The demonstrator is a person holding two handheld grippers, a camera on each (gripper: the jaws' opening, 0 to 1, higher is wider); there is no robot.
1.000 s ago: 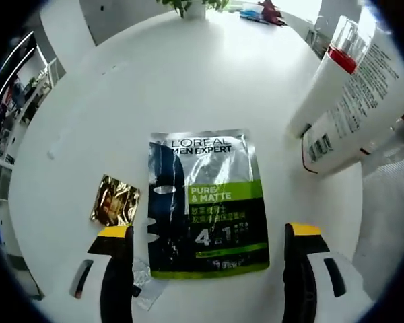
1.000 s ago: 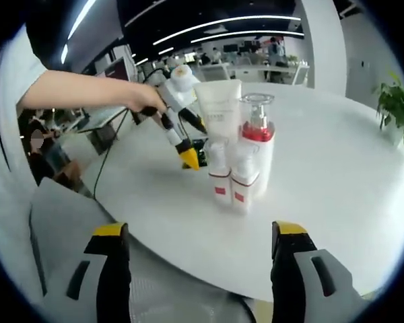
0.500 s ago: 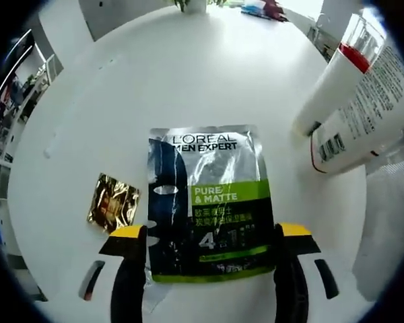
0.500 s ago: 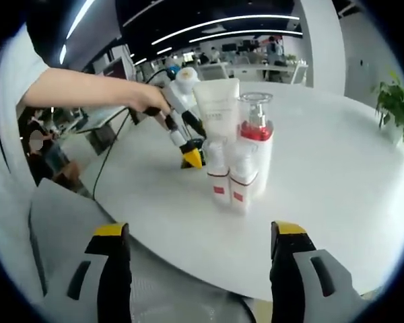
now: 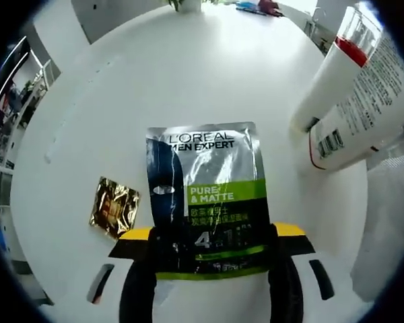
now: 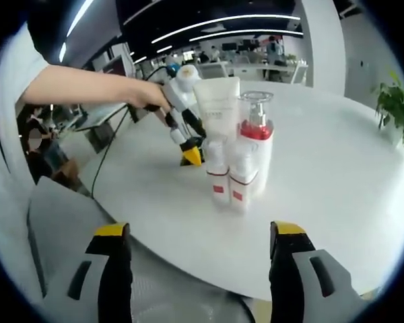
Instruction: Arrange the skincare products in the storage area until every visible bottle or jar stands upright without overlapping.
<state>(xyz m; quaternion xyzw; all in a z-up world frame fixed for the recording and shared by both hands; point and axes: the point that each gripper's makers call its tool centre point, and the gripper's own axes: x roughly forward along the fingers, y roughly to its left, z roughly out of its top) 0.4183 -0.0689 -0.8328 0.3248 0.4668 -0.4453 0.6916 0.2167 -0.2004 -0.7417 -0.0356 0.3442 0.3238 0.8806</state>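
left gripper (image 5: 212,235) narrowed on mask sachet (image 5: 205,195) so we can lift it off table (image 5: 188,74) | right gripper (image 6: 195,235) wide, idle | bottles (image 6: 239,161) upright

one face mask sachet (image 5: 207,198), one gold foil packet (image 5: 114,207), one tube (image 6: 219,106), one pump bottle (image 6: 256,145), two small bottles (image 6: 217,176)

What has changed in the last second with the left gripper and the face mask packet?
The left gripper has narrowed and come forward, so its jaws now bracket the lower edge of the L'Oreal mask sachet; whether they grip it is unclear. The sachet, the gold foil packet and the cluster of bottles stayed on the white table. The right gripper stayed open.
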